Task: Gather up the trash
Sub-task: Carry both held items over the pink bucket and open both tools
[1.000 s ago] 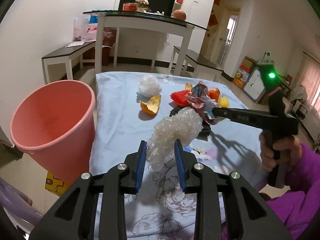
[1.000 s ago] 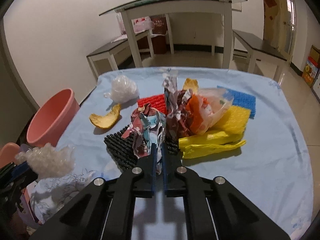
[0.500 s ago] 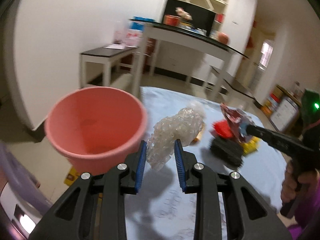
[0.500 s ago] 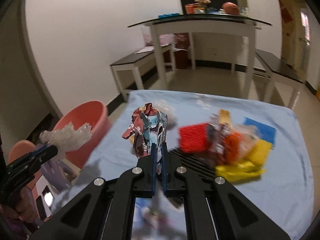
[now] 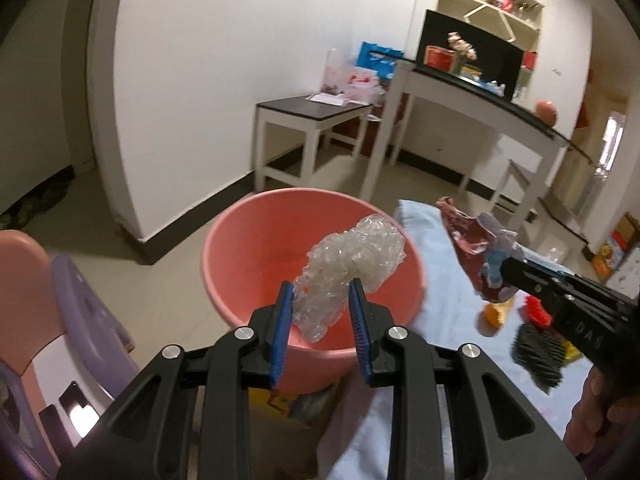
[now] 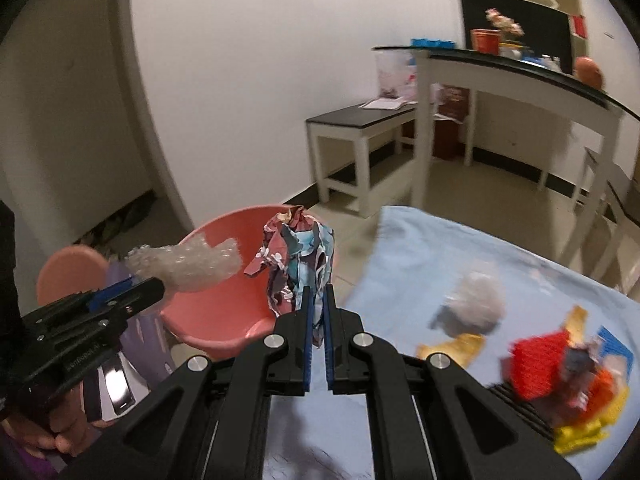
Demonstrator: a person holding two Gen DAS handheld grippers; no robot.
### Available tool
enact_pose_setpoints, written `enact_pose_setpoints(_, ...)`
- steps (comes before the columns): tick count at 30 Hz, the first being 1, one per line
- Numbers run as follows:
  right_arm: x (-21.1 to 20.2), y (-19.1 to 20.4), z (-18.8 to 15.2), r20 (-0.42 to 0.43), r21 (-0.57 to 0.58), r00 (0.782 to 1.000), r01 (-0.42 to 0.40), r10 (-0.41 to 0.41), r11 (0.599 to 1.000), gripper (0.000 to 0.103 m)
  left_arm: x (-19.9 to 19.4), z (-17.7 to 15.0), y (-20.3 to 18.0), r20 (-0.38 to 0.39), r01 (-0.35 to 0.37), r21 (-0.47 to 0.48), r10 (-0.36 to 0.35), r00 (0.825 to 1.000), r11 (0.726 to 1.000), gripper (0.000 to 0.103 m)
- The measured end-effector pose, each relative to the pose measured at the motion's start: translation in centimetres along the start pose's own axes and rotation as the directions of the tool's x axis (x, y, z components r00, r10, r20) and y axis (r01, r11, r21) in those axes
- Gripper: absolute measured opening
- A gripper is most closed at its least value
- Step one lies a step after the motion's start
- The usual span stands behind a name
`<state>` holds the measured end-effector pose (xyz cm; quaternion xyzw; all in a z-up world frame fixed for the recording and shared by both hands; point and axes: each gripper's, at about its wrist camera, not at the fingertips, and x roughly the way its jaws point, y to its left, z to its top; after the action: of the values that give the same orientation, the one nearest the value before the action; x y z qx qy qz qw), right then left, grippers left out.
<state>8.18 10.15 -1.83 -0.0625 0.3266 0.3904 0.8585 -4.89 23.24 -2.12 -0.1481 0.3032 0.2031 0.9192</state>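
Blue-clothed table [image 6: 460, 264]: runs off right of and beyond the right fingers, leftover litter out at its far right.

Round salmon-pink plastic bucket [image 5: 256, 248]: sits on the floor off the table's near-left corner. In the left wrist view its mouth opens straight ahead of and below the left fingertips; in the right wrist view it lies ahead-left of the right fingertips.

Left gripper [image 5: 322, 300]: blue pads part-spread, clamped on the lower end of a crumpled wad of clear bubble wrap [image 5: 352, 256]. The wad sticks out past the tips and appears to hang over the bucket's opening.

Right gripper [image 6: 316, 312]: pads squeezed nearly together, pinching the bottom of a crumpled printed wrapper, maroon and light blue [image 6: 298, 256]. The wrapper stands up past the tips, near the bucket's right rim; whether it is over the mouth cannot be told.

Remaining trash, well right of the right fingers and blurred: white crumpled plastic ball [image 6: 476, 300], orange peel [image 6: 452, 348], red ribbed scrap [image 6: 540, 364] on a mixed black, orange and yellow pile.

Step in hand, as a judgement: carry-to-bin, drop not yet made, two pieces loaded.

Next move calls for: spread the left pads with the wad over the mouth; bubble wrap is light and may cling to a pad. Right wrapper needs to come further over the rim before release. Then go for the rest on the table.
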Motion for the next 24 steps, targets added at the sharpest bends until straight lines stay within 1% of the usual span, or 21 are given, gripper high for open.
enact_pose_setpoints(6,2.4,2.0,0.5,-0.041,0.003,0.998,-0.056,0.056,0.998,0.004,1.2,0.2,1.2,-0.026,-0.056,-0.028,0.055,0.998,0.998,0.028)
enact_pose_setpoints(12,4.4,2.3,0.4,-0.082,0.019,0.994,-0.065,0.066,0.998,0.004,1.9,0.5,0.8,-0.026,-0.085,-0.014,0.084,0.996,0.996,0.029)
enact_pose_setpoints(13,4.7,2.3,0.4,-0.084,0.020,0.994,-0.065,0.067,0.998,0.005,1.9,0.6,0.7,-0.024,-0.088,-0.011,0.088,0.996,0.996,0.031)
enact_pose_setpoints(15,5.0,2.2,0.4,-0.087,0.023,0.994,-0.067,0.069,0.997,0.005,2.0,0.5,0.6,-0.024,-0.085,-0.013,0.085,0.996,0.996,0.033)
enact_pose_setpoints(17,5.3,2.0,0.6,-0.082,0.030,0.994,-0.074,0.077,0.997,0.005,2.0,0.5,0.6,-0.022,-0.084,-0.017,0.084,0.996,0.996,0.038)
enact_pose_setpoints(18,5.4,1.9,0.6,-0.080,0.033,0.994,-0.076,0.079,0.997,0.006,2.0,0.5,0.6,-0.020,-0.083,-0.015,0.083,0.996,0.996,0.042)
enact_pose_setpoints(21,5.2,2.0,0.6,-0.074,0.034,0.994,-0.084,0.086,0.996,0.016,1.8,0.6,0.7,-0.014,-0.072,-0.020,0.071,0.997,0.997,0.045)
enact_pose_setpoints(22,5.0,2.0,0.6,-0.068,0.033,0.994,-0.084,0.086,0.996,0.026,1.7,0.7,0.7,-0.014,-0.066,-0.028,0.065,0.998,0.997,0.045)
enact_pose_setpoints(23,4.8,2.0,0.7,-0.060,0.033,0.994,-0.084,0.086,0.996,0.032,1.6,0.7,0.7,-0.013,-0.061,-0.034,0.061,0.998,0.998,0.045)
enact_pose_setpoints(24,4.5,2.0,0.7,-0.051,0.033,0.995,-0.085,0.087,0.996,0.034,1.5,0.8,0.8,-0.012,-0.059,-0.038,0.058,0.998,0.998,0.045)
